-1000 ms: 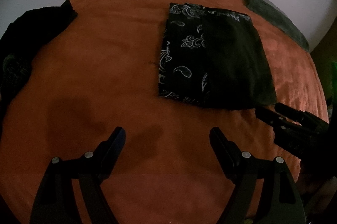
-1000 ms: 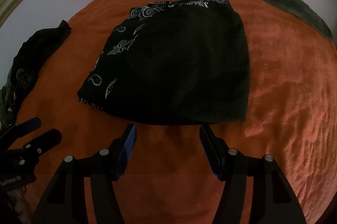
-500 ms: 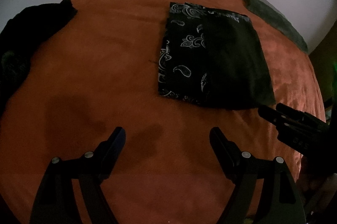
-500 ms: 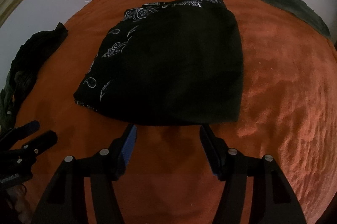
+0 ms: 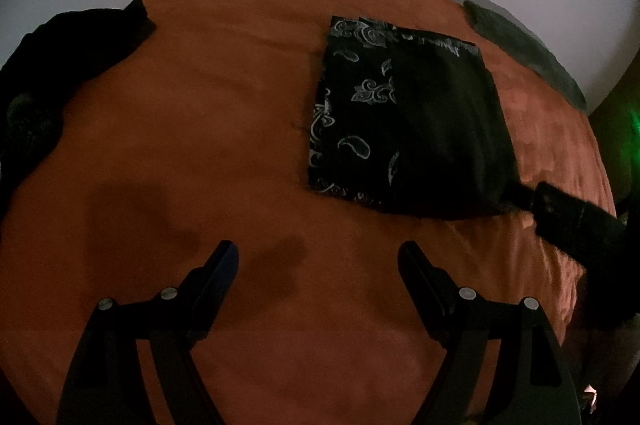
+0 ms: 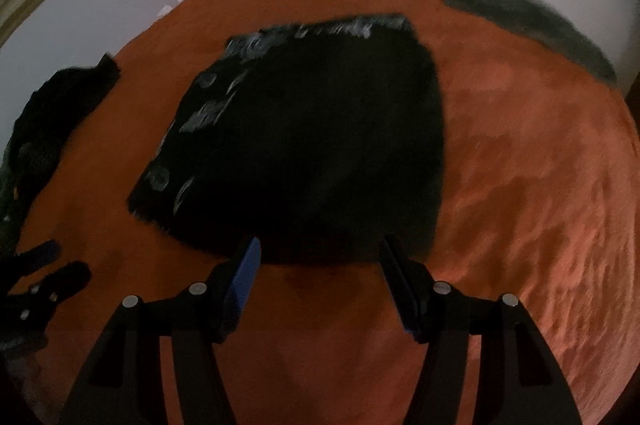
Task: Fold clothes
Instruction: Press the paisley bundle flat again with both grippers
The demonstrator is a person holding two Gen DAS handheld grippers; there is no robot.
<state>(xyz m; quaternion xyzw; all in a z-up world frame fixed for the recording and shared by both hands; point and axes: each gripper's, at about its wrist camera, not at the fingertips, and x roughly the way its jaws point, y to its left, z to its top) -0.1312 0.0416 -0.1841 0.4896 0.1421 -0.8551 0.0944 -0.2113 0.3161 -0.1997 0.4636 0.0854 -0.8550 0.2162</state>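
A folded black garment (image 5: 408, 129) with a white paisley print along its left part lies flat on the orange blanket (image 5: 200, 145). In the right wrist view the same garment (image 6: 312, 145) fills the middle, blurred. My right gripper (image 6: 318, 245) is open, its fingertips at the garment's near edge with nothing between them. My left gripper (image 5: 318, 253) is open over bare blanket, well short of the garment and to its left. The right gripper's black fingers (image 5: 560, 209) show at the right edge of the left wrist view, touching the garment's near right corner.
A pile of dark clothes (image 5: 48, 73) lies at the blanket's left edge, also visible as the dark pile (image 6: 52, 113) in the right wrist view. A grey-green cloth (image 5: 524, 53) lies at the far right edge. Pale floor surrounds the blanket.
My right gripper has moved forward until its fingertips reach the garment's near edge. The left gripper has barely moved. Both stayed open.
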